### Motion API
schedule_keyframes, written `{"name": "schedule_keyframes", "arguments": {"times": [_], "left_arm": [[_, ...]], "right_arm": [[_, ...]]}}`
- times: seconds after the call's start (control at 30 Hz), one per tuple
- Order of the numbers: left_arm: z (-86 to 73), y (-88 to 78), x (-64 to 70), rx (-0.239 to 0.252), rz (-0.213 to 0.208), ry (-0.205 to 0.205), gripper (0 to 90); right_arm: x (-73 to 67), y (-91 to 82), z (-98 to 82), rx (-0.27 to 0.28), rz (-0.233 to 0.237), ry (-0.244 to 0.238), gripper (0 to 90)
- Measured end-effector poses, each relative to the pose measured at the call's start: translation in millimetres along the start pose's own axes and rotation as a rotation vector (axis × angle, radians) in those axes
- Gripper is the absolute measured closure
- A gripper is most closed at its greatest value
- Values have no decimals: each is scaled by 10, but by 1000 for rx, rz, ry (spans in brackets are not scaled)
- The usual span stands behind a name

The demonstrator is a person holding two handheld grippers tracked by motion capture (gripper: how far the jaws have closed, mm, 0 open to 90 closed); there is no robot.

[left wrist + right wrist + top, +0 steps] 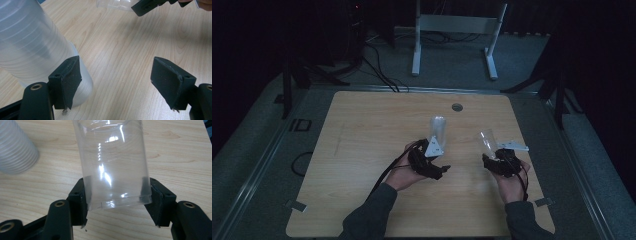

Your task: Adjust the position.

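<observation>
A stack of nested clear plastic cups (439, 128) stands on the wooden table (362, 150). My left gripper (439, 162) sits just in front of the stack with its jaws open. In the left gripper view the stack (30, 47) lies outside the left fingertip (71, 80), and bare wood shows between the jaws (116, 72). My right gripper (492, 159) is shut on a single clear cup (486, 140), which it holds tilted above the table. In the right gripper view both pads press the sides of the cup (113, 162) near its end, and the stack (15, 147) stands at the upper left.
A round grommet hole (457, 107) sits near the table's far edge. A white frame stand (452, 30) and cables lie on the floor behind the table. The far end of my right gripper (147, 6) shows at the top of the left gripper view.
</observation>
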State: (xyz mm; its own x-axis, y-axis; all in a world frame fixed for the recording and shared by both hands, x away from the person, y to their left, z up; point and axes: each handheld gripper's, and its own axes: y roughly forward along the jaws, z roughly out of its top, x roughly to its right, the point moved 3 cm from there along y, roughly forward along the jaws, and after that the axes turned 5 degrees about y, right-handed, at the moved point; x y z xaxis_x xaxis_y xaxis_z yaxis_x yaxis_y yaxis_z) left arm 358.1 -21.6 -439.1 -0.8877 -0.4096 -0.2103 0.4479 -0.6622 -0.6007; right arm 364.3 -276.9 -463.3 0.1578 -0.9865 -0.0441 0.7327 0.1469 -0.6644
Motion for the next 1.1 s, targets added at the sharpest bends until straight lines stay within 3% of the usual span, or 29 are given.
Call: {"name": "schedule_keyframes", "arguments": {"times": [0.33,0.87,1.1], "left_arm": [[29,1,-14,15,6,-22,240],[87,14,-15,37,3,-42,241],[131,14,-35,68,-14,-88,241]], "right_arm": [[-10,-12,-14,49,-39,4,419],[3,-68,-6,134,-65,40,419],[-13,-103,5,166,-76,32,419]]}}
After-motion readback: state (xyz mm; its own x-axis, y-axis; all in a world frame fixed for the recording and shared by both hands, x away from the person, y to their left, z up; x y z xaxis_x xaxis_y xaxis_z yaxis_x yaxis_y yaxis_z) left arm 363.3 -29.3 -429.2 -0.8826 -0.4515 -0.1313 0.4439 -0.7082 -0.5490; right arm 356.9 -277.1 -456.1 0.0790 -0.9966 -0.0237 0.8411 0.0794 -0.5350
